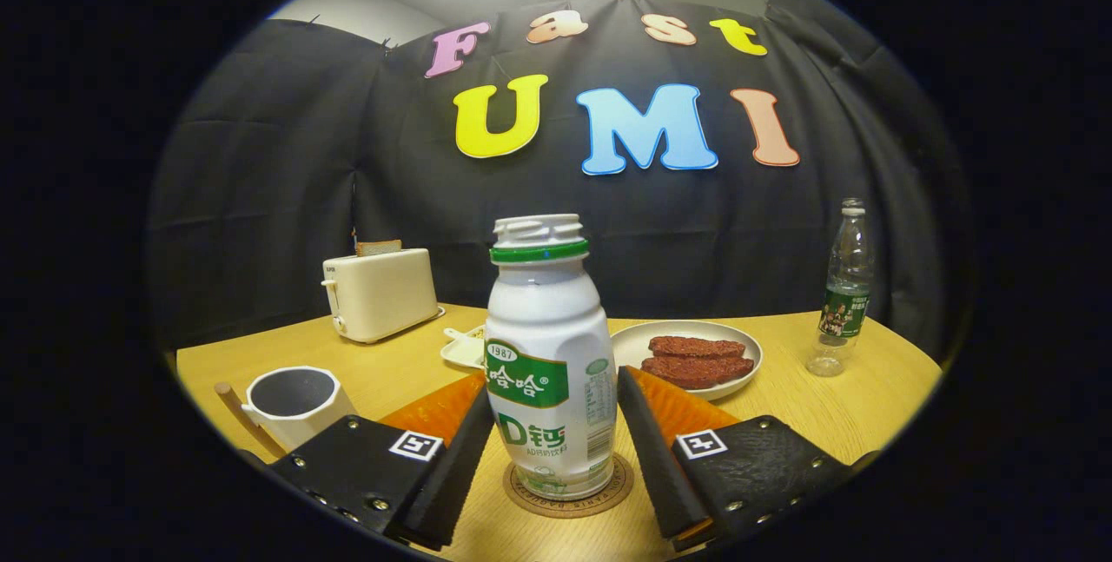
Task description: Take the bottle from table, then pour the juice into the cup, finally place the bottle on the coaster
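Observation:
A white juice bottle [546, 345] with a green label and a green neck ring stands upright, uncapped, on a round brown coaster [608, 492] on the wooden table. My gripper [556, 388] is open, one finger on each side of the bottle's lower body. The left finger lies very close against the bottle and a thin gap shows at the right finger. A white cup [291, 397] with a dark inside stands left of the left finger; its contents cannot be made out.
A cream toaster [380, 293] with a slice of toast stands at the back left. A small white dish [465, 345] and a plate [747, 353] with two dark red pieces lie beyond the bottle. A clear water bottle [844, 284] stands at the far right.

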`<state>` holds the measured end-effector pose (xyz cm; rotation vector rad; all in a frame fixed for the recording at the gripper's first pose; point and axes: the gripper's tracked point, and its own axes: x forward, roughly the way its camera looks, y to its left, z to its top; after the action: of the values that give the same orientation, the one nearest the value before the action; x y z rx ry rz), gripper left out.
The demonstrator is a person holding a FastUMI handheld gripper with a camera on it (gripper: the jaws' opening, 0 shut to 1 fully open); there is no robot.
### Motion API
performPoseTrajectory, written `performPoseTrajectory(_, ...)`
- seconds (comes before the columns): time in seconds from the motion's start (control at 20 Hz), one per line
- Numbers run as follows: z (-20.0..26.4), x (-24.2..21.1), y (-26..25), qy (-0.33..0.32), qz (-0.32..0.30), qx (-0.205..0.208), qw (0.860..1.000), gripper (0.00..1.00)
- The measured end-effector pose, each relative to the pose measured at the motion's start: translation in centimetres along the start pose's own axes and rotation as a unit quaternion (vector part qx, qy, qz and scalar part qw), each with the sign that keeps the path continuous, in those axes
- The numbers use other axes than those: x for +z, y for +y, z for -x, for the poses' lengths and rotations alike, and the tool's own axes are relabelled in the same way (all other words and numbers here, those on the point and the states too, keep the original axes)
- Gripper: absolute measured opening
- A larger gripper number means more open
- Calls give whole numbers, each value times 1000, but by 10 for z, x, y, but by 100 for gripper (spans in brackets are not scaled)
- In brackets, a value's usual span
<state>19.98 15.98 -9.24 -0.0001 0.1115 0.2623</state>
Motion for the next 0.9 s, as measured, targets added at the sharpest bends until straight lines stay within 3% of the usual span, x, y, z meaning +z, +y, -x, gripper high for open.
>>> performPoseTrajectory(0.1,3,5,-2,-5,-1,-7,1000,92)
performPoseTrajectory(0.4,28,35,-3,-30,1,-19,999,92)
performPoseTrajectory(0.9,112,139,-11,-80,20,-65,994,92)
